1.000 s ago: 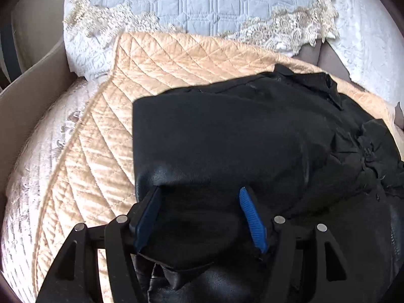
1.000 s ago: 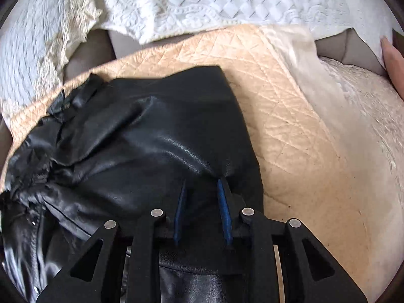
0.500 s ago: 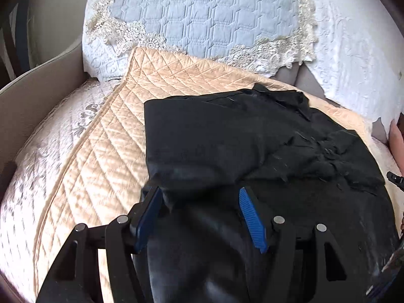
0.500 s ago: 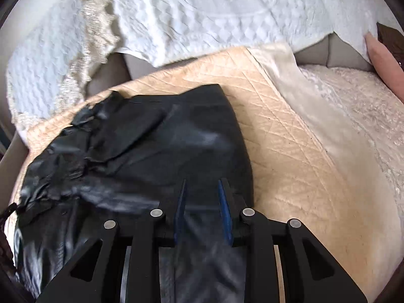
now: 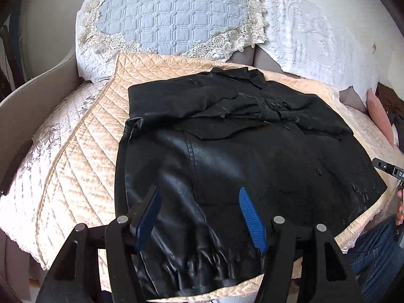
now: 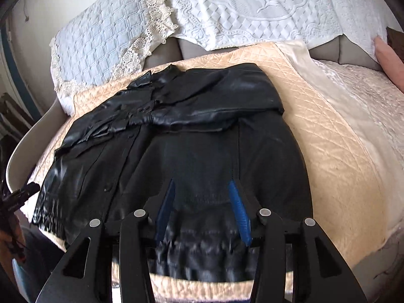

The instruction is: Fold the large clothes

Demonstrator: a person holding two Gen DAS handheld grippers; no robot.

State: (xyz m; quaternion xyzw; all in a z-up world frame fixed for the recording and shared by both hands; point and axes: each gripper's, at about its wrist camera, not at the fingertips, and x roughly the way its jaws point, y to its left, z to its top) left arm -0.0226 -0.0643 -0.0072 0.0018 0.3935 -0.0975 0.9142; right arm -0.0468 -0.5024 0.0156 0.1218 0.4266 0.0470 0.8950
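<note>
One black leather jacket (image 5: pixel 252 156), one peach quilted throw (image 5: pixel 83 171), one blue lace-edged cover (image 5: pixel 171 17), two grippers (image 5: pixel 199 207) (image 6: pixel 202 202)

Peach quilted cover (image 5: pixel 83 156) spread over the seat, diamond-stitched, with a white embroidered cover (image 5: pixel 38 166) beneath it at the left side and another (image 6: pixel 366 106) at the right. Propped against the backrest: pale blue quilted cushion (image 5: pixel 171 17) edged in cream lace, just beside a white embossed throw (image 6: pixel 252 7). Grey upholstery (image 6: pixel 164 50) visible in the gap between them; pink cushion (image 6: pixel 388 63) at far right edge.
</note>
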